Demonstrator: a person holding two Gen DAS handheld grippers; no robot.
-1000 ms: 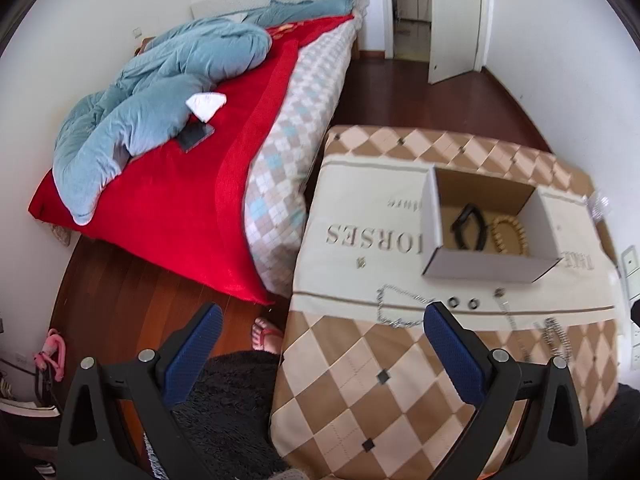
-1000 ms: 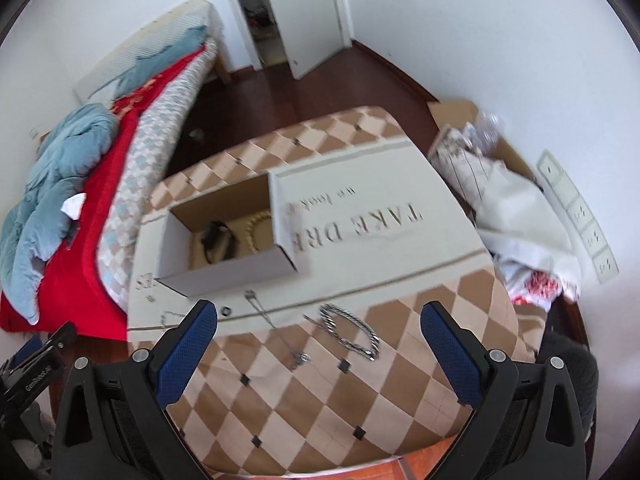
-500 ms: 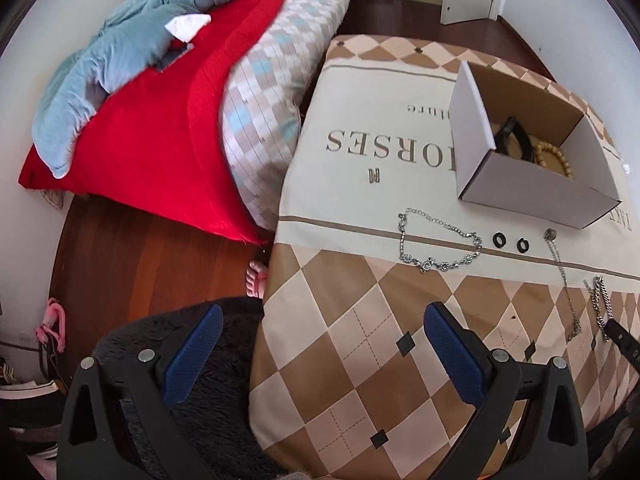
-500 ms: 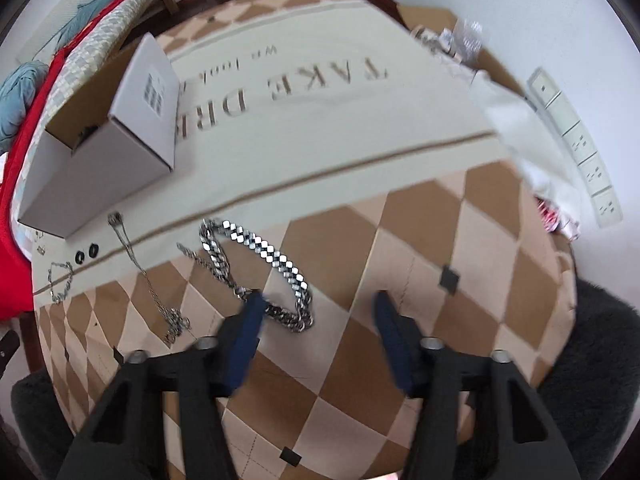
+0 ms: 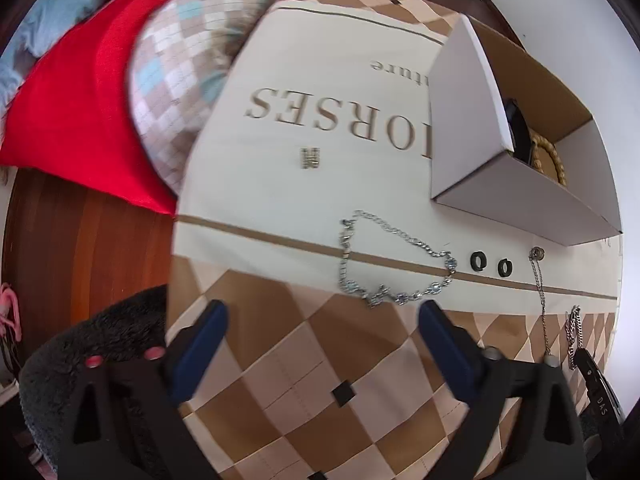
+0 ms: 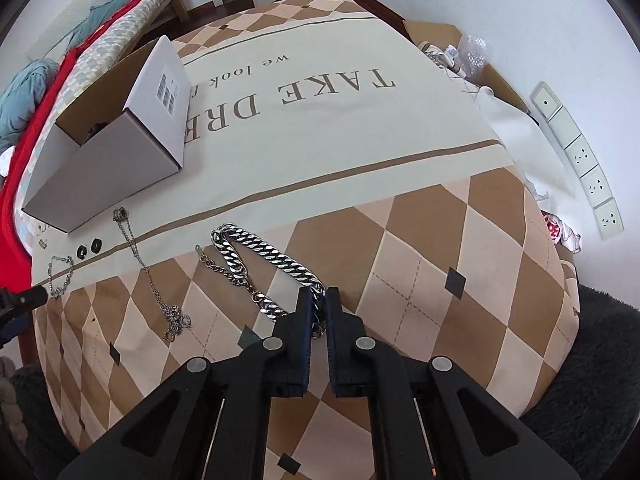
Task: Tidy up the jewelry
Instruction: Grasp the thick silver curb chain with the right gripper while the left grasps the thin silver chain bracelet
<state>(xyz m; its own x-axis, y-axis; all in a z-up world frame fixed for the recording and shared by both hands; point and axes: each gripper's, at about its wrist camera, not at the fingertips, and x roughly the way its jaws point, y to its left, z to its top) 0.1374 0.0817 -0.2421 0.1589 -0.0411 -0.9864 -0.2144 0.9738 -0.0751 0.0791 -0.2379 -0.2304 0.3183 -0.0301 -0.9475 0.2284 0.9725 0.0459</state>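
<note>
The right gripper [image 6: 317, 300] is pressing its fingers [image 6: 304, 332] together on the near end of the heavy curb-link chain [image 6: 264, 258], which is lying in a loop on the checked part of the cloth [image 6: 440, 240] covering the bench, near its front edge. Those fingers have just been closing, and the chain's links are caught between them. The rest of the heavy chain is resting flat on the cloth, running up and to the left from the grip.

The left gripper [image 5: 320, 320] is hovering over the front left part of the bench with its fingers [image 5: 444, 344] standing wide apart and nothing between them, though they have just been narrowing a little. Just beyond them the silver bracelet [image 5: 392, 264] with small stones is lying in an open loop across the brown stripe of the cloth. To its right two small black rings [image 5: 491, 262] are sitting side by side, and beyond them a thin chain [image 5: 541, 300] is trailing toward the front edge.

The open cardboard box [image 5: 520, 196] is standing behind the rings toward the middle of the bench, with a beaded bracelet [image 5: 554, 160] and a dark item showing inside it. A bed with a red blanket [image 5: 80, 92] is lying off the left edge.
</note>
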